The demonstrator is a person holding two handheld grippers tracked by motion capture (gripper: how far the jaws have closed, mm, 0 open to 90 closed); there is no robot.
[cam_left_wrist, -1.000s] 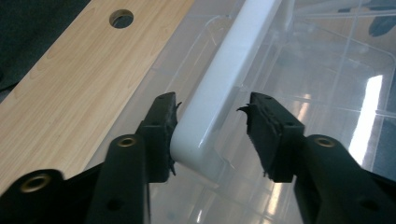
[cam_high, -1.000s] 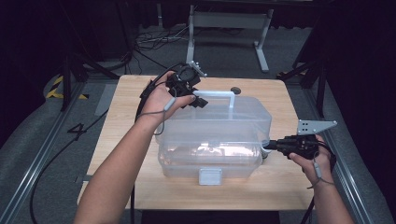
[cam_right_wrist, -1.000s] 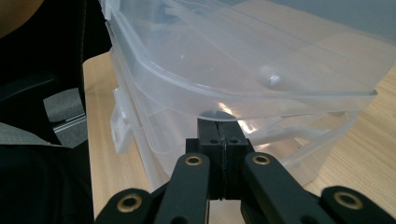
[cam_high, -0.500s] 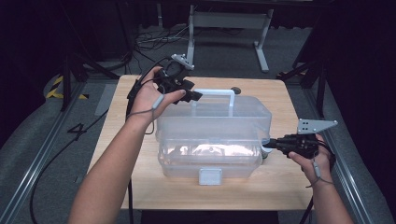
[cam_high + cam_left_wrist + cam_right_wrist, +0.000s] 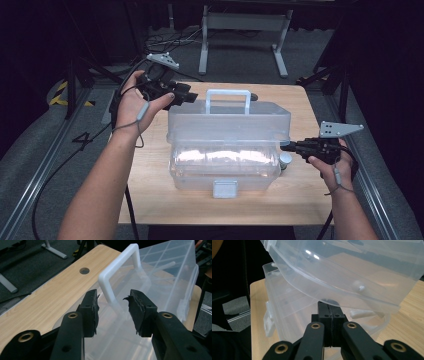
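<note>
Lid propped by pressed-together right claw, frame right; spread left claw, closing with nothing pinched: centre on handle before squeezing.

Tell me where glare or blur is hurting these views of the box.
High view: a bright glare band lies across the box front, hiding what is inside, and the surroundings are dark. Left gripper view: the handle is sharp, the near jaws soft. Right gripper view: small highlights on the lid, the far table blurred.
</note>
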